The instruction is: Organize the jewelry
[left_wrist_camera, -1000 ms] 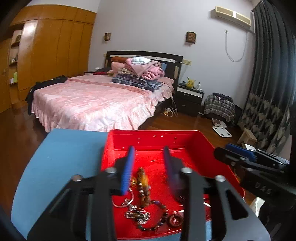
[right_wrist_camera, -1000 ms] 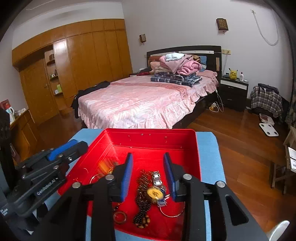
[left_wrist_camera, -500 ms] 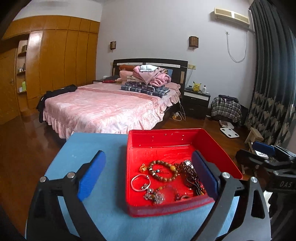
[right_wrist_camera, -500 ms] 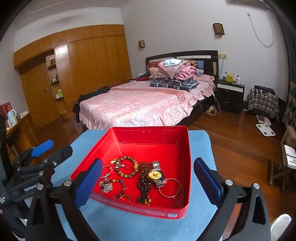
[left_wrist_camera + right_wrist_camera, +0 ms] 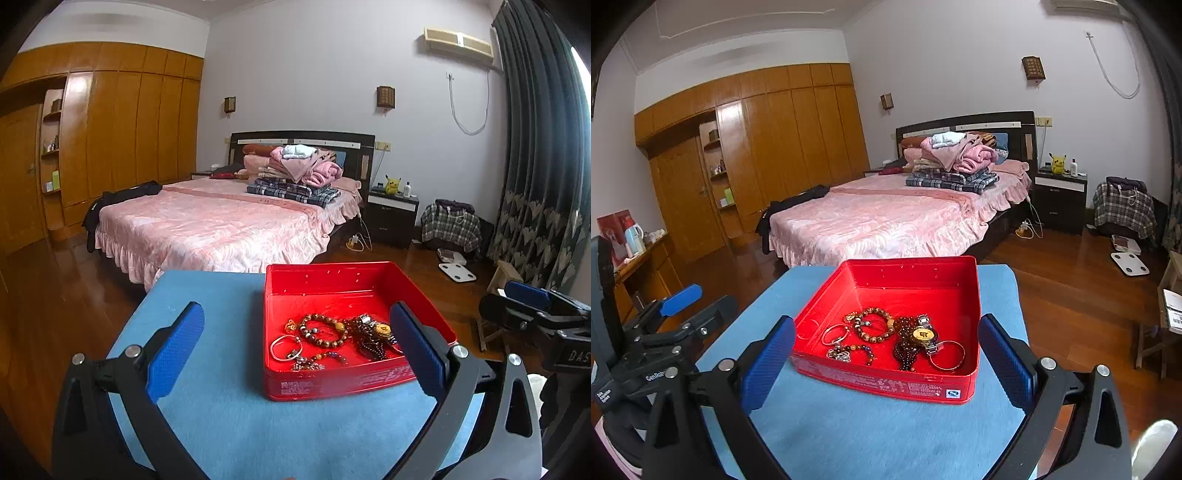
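Note:
A red tray sits on a blue table. In it lie a brown bead bracelet, a silver bangle, a gold-faced watch, dark beads, a larger silver bangle and a small chain piece. My left gripper is open and empty, held back above the table with the tray's near left part between its fingers. My right gripper is open and empty, its fingers either side of the tray's near edge.
The table's edges drop to a wooden floor. A pink bed stands behind, with a nightstand and wardrobe. A stool stands right. The other gripper shows at the right edge and at the left.
Both grippers went from nearly shut low over the jewelry to wide open, and pulled back and up from the tray. Nothing is held; the jewelry stays in the tray.

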Tool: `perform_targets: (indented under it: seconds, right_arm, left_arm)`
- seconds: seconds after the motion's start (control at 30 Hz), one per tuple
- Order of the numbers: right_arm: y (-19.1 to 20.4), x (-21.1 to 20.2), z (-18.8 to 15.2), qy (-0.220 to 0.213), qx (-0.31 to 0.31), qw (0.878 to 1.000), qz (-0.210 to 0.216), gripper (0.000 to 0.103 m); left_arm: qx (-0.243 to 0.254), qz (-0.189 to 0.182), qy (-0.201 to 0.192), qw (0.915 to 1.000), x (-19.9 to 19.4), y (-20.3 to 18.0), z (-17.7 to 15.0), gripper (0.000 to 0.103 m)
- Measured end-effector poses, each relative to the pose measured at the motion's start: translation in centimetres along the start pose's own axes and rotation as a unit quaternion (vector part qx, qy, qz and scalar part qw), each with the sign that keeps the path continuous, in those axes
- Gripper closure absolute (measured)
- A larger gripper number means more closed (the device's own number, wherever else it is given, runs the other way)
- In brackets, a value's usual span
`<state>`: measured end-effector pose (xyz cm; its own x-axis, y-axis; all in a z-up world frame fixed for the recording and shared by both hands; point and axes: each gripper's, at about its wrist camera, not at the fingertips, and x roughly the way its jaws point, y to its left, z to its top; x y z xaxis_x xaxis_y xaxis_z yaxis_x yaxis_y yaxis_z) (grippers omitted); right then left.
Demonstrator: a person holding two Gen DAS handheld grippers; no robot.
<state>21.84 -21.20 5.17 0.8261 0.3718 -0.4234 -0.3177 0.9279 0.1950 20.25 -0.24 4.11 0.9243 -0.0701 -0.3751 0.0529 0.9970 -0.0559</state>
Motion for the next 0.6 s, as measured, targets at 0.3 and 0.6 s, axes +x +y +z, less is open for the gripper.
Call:
perform_targets:
  seconds: [0.3,0.6]
  right_arm:
    - [0.4,-1.8,-0.1,-0.012,-0.009,1.0,0.0,0.006]
    - [0.5,-2.7,0.3,-0.02,-0.018,1.0,-0.003,0.006]
  left_arm:
    - [0.004,-0.004,-0.01,0.9999,-1.6,-0.8,0.5,0.006]
    - [0.002,-0.004,-0.011,0.9999,-2.2,-1.0,0.4,0.006]
